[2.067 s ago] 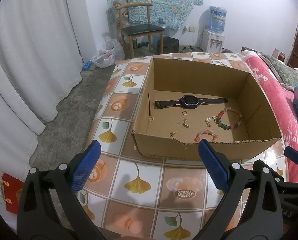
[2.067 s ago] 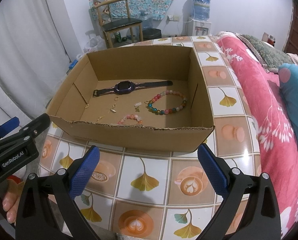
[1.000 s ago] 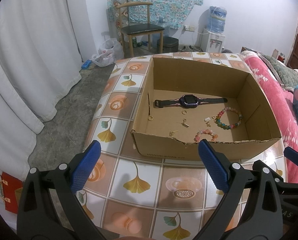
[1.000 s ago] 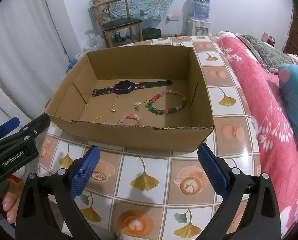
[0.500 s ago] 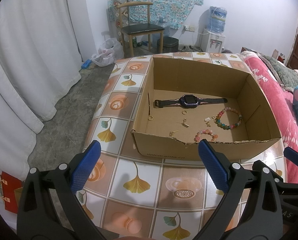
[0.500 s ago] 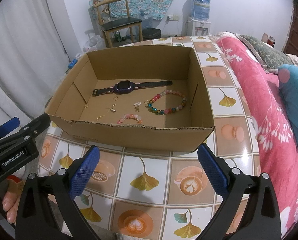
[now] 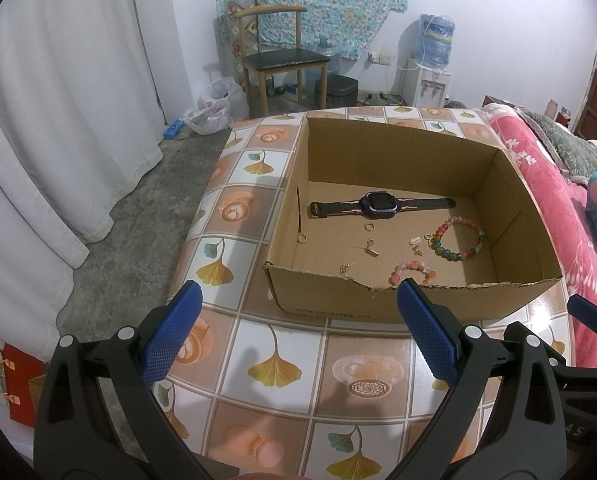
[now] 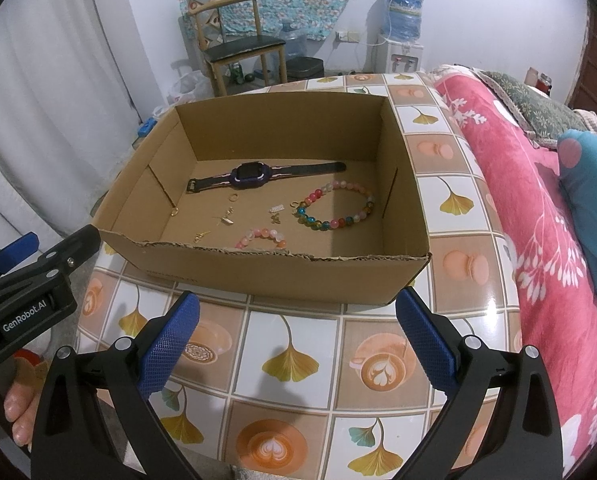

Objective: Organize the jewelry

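Observation:
An open cardboard box (image 7: pixel 412 142) (image 8: pixel 406 204) stands on the tiled table. Inside lie a dark watch (image 7: pixel 378 203) (image 8: pixel 250 174), a multicoloured bead bracelet (image 7: pixel 458 239) (image 8: pixel 334 210), a small pink bead bracelet (image 7: pixel 412 270) (image 8: pixel 262 237), gold rings (image 7: pixel 301 239) (image 8: pixel 233 197) and small earrings (image 7: pixel 372 249) (image 8: pixel 226 218). My left gripper (image 7: pixel 296 330) is open and empty, in front of the box's near wall. My right gripper (image 8: pixel 296 330) is open and empty, also before the near wall. The left gripper's body shows in the right wrist view (image 8: pixel 30 284).
The table (image 7: pixel 274 364) (image 8: pixel 290 360) has a ginkgo-and-coffee tile pattern. A red blanket on a bed (image 8: pixel 538 216) lies to the right. A wooden chair (image 7: pixel 282 60), water dispenser (image 7: pixel 430 64) and white curtains (image 7: pixel 58 100) stand beyond.

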The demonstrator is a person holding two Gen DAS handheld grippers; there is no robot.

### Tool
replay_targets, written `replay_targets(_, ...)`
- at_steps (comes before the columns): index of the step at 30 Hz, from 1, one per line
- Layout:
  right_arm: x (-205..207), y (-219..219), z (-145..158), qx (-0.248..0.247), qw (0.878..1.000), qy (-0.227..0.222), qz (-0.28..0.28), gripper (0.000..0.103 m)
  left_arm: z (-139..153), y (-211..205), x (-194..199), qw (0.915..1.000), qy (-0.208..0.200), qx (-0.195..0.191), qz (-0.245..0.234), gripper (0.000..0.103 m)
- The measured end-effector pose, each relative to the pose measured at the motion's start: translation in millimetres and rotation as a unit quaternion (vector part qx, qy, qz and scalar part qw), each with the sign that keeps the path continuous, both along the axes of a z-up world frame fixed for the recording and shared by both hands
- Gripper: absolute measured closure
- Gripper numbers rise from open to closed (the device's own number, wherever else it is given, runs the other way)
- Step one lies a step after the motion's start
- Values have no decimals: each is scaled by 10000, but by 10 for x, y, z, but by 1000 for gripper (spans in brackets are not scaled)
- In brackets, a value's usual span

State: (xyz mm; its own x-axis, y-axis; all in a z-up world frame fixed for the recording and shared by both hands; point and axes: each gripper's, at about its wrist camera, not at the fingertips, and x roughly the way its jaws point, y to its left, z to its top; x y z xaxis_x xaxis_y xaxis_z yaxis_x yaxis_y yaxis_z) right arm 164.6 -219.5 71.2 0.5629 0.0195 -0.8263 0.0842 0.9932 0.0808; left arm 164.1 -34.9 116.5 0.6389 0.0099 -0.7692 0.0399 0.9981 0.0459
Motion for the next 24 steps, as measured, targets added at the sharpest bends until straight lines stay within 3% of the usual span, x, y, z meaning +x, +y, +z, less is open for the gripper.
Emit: replay_targets(24,-3,7,5,-14,10000,-4,-1,7,-9,-4,-4,10000,15,-22,10,8)
